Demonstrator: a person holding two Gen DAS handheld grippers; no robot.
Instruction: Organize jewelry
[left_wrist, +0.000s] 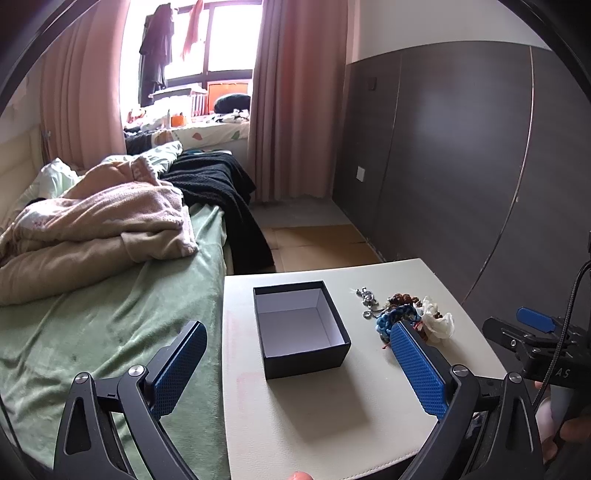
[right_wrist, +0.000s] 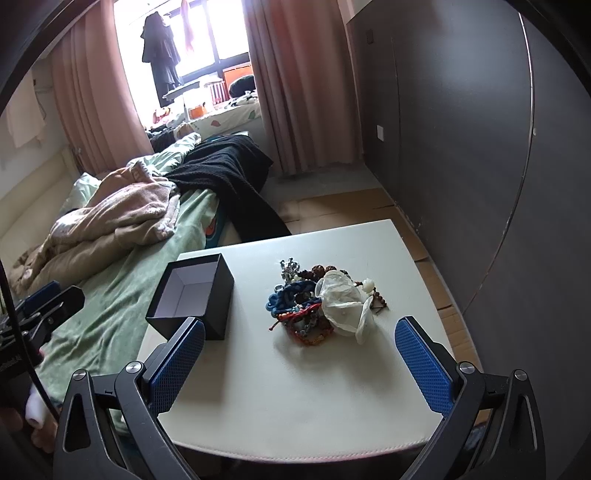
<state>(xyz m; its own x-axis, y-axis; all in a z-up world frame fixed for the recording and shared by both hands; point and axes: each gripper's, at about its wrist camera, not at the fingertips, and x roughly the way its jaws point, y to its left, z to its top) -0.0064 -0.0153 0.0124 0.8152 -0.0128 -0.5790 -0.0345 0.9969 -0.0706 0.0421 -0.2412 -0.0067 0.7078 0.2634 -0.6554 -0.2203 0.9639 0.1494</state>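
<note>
An open black box with a white inside stands empty on the white table. It also shows in the right wrist view. A heap of jewelry, with a blue braided cord, red and brown beads, a silver chain and a white translucent pouch, lies to the right of the box. In the left wrist view the heap is partly hidden by my right finger. My left gripper is open above the box. My right gripper is open, short of the heap.
A bed with a green sheet, a pink blanket and a black throw adjoins the table's left edge. A dark panelled wall stands to the right. Cardboard covers the floor beyond the table.
</note>
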